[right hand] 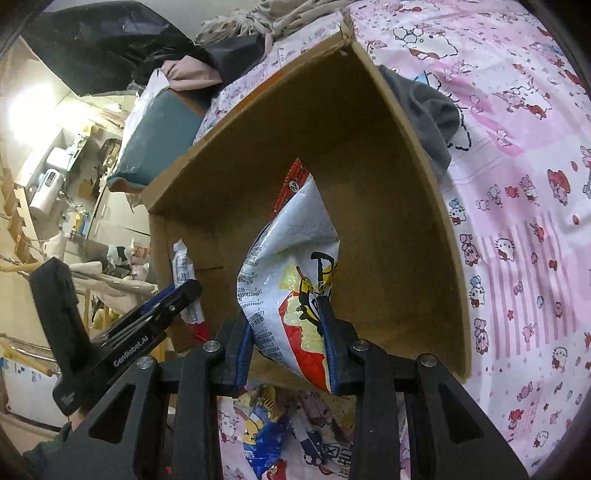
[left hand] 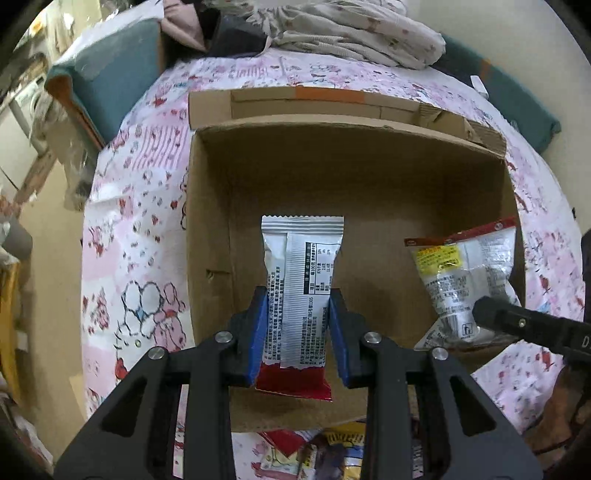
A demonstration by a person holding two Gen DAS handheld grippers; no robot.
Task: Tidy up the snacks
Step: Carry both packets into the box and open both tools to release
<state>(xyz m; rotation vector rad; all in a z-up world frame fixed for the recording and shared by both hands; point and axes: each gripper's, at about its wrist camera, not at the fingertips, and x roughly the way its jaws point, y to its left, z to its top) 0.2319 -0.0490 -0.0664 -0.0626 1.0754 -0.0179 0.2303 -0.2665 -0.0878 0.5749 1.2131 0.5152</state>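
An open cardboard box sits on a pink cartoon-print bedspread. My left gripper is shut on a silver and red snack packet and holds it over the box's near left part. My right gripper is shut on a white, red and yellow chip bag and holds it inside the box. The chip bag and the right gripper's black finger show at the box's right side in the left wrist view. The left gripper with its packet shows at left in the right wrist view.
Several more snack packets lie on the bedspread just in front of the box; they also show in the right wrist view. A grey cloth lies beside the box. Folded bedding and a teal cushion lie behind it.
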